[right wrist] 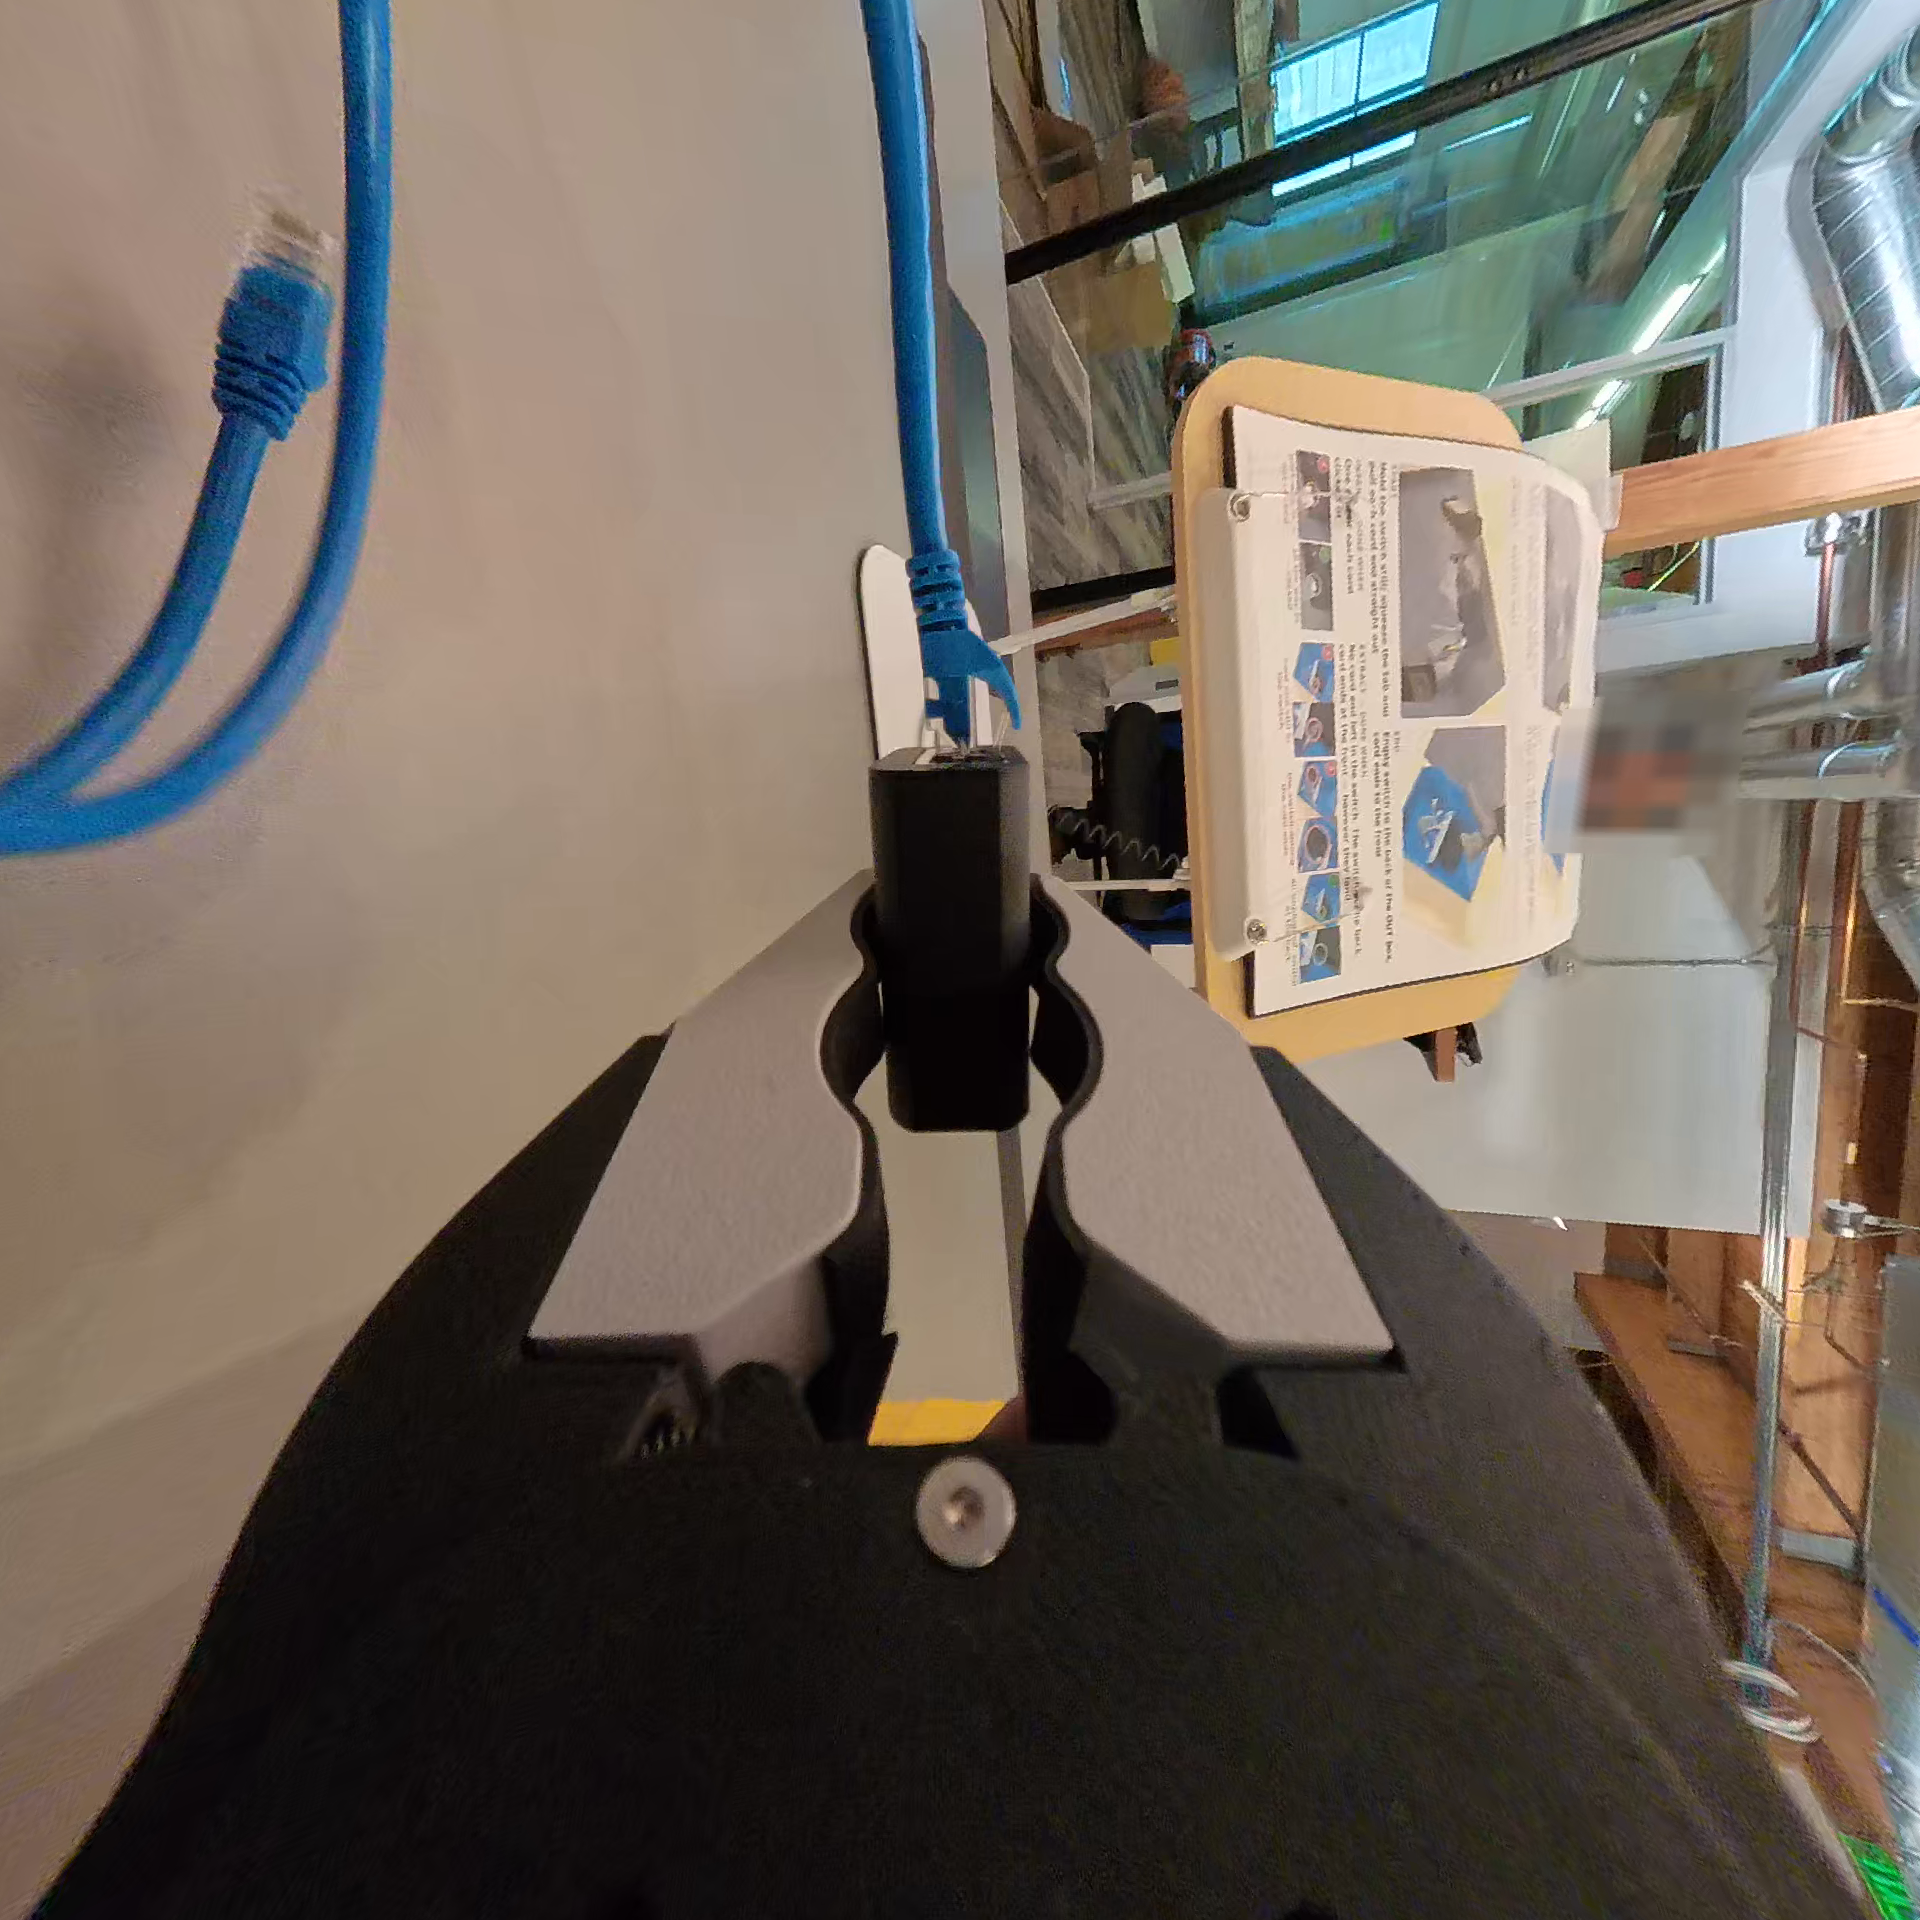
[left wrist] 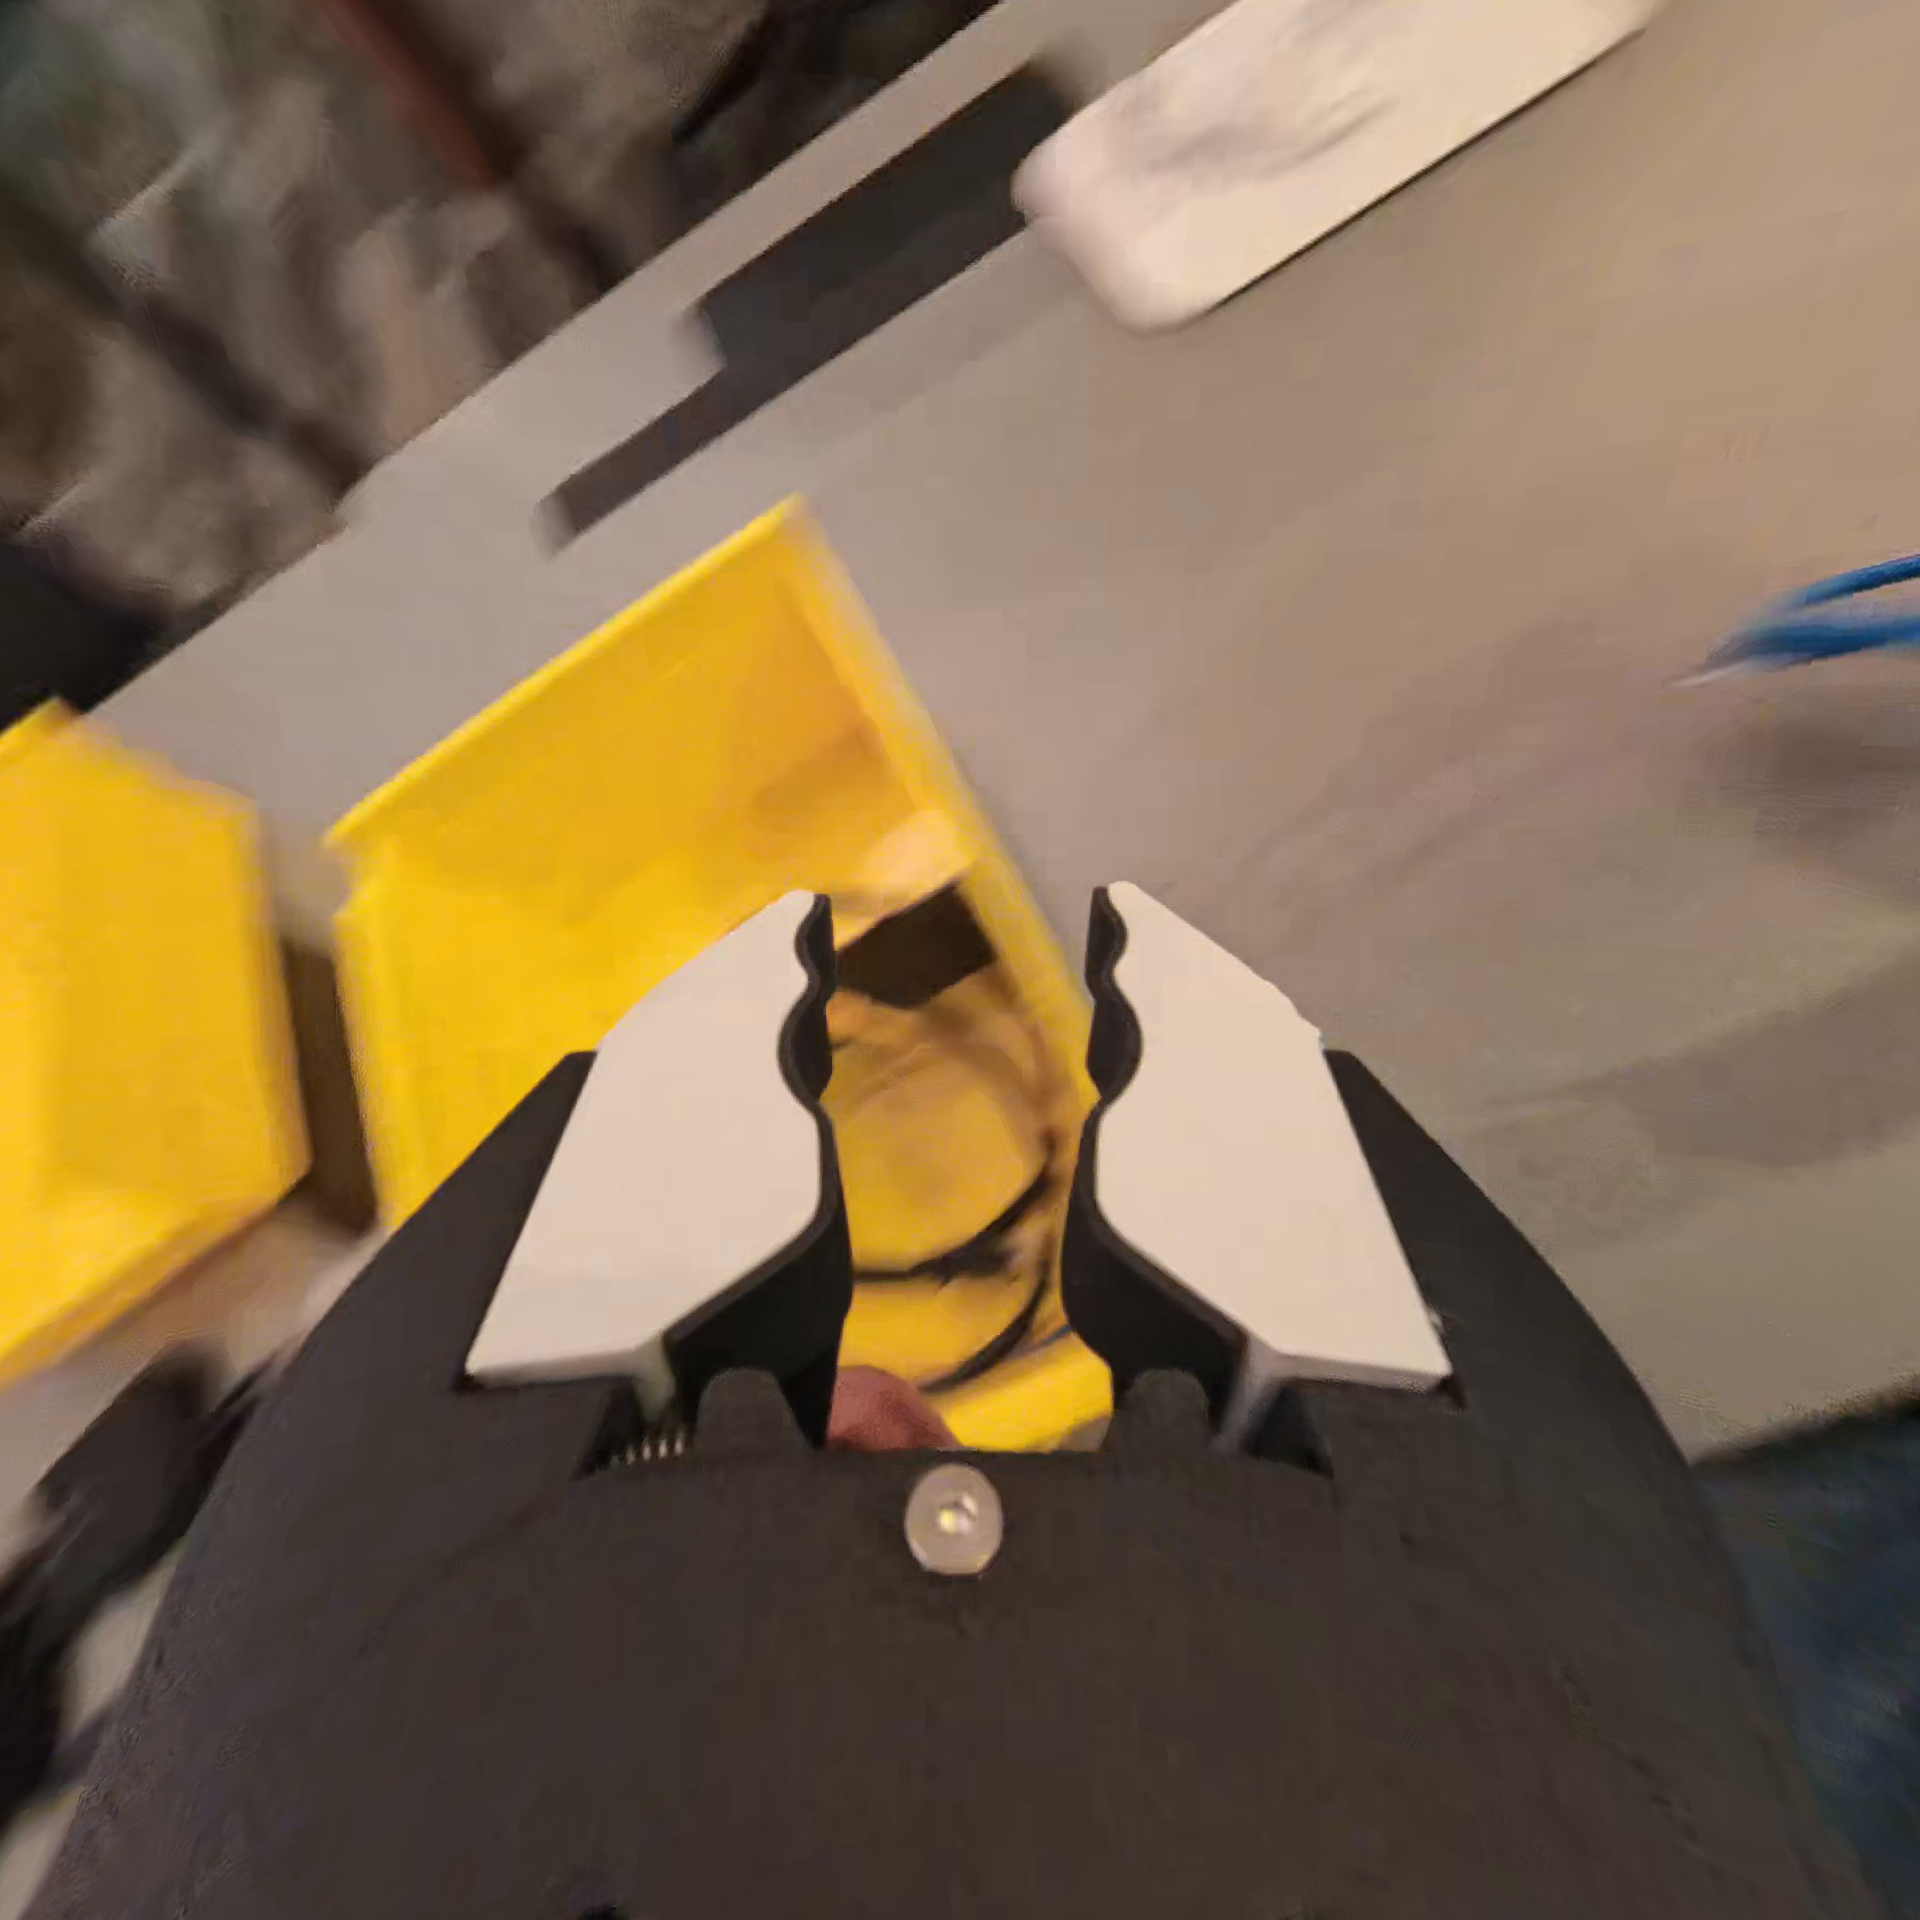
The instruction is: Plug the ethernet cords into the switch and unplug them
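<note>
In the right wrist view my right gripper (right wrist: pixel 951 914) is shut on the black switch (right wrist: pixel 951 935), which stands on end between the fingers. A blue ethernet cord (right wrist: pixel 914 312) runs along the grey table and its plug (right wrist: pixel 961 675) sits in a port at the switch's far end. A second blue cord (right wrist: pixel 260 520) loops at the left with its plug (right wrist: pixel 272 332) loose on the table. In the left wrist view, which is blurred, my left gripper (left wrist: pixel 958 935) is open and empty above a yellow bin (left wrist: pixel 665 831). A blue cord end (left wrist: pixel 1829 623) shows at the right edge.
A second yellow bin (left wrist: pixel 114 997) stands left of the first. A white flat object (left wrist: pixel 1299 135) lies at the far side of the grey table (left wrist: pixel 1351 623). Beyond the table edge stands a wooden board with an instruction sheet (right wrist: pixel 1382 707).
</note>
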